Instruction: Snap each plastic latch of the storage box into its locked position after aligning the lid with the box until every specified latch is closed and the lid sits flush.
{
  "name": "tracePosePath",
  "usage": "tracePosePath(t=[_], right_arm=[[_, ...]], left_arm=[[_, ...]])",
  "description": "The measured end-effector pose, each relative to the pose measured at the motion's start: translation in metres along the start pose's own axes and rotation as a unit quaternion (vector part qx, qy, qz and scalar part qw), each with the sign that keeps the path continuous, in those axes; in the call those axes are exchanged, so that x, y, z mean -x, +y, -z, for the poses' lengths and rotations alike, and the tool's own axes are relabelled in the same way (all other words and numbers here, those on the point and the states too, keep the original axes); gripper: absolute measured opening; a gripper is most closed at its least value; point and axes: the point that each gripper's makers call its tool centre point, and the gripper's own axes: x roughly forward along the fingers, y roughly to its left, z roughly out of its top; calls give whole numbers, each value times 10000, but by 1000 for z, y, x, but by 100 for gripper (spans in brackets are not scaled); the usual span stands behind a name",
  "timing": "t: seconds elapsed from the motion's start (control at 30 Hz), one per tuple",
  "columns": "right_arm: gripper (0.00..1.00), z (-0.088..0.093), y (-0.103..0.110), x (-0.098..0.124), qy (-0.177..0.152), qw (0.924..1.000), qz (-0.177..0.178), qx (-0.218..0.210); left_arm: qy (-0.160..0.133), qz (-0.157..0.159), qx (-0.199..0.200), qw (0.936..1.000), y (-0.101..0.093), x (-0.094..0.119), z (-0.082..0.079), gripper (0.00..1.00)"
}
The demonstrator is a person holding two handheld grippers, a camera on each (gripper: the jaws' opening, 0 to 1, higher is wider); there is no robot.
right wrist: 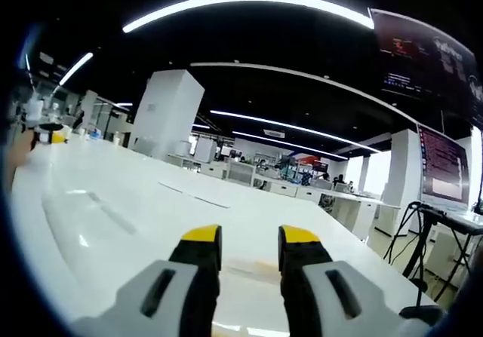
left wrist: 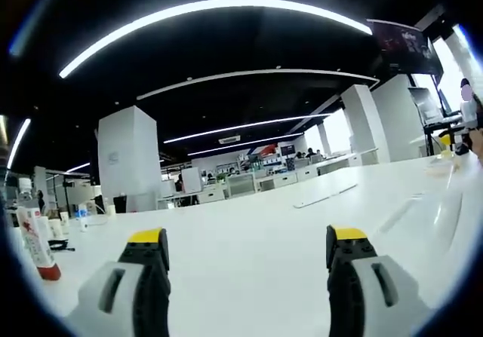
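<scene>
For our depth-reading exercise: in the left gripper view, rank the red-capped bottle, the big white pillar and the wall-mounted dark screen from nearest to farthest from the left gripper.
1. Red-capped bottle: on the white table, just left of the left gripper.
2. Big white pillar: beyond the table's far edge, left of centre.
3. Wall-mounted dark screen: high at upper right; it looks farthest, though its gap from the pillar is hard to judge.

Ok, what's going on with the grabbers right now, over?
Left gripper open above white table. Right gripper jaws closer together, nothing held. Bottle at the table's edge.

Glossy smooth white table [left wrist: 256,231]; gripper [right wrist: 249,250] plastic.
</scene>
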Motion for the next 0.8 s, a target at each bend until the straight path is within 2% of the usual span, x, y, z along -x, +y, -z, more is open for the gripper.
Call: tracePosePath(t=[0.23,0.4,0.5,0.63,0.8], right_arm=[[29,4,-9,2,98,9996,262,-70],[29,0,-16,6,-25,9990,443,-112],[29,-1,-17,7,-39,9988,489,-68],[29,-3,-19,8,-108,9985,535,-30],[29,-3,-23,10,-119,9980,609,-75]], left_arm=[[-76,16,162,9998,3,0,-2,86],[-156,89,295,9994,0,-1,-9,86],[-179,310,341,9988,-10,-3,-17,86],[-334,486,311,9978,-22,-5,-34,86],[-221,917,429,9946,-45,-11,-41,86]])
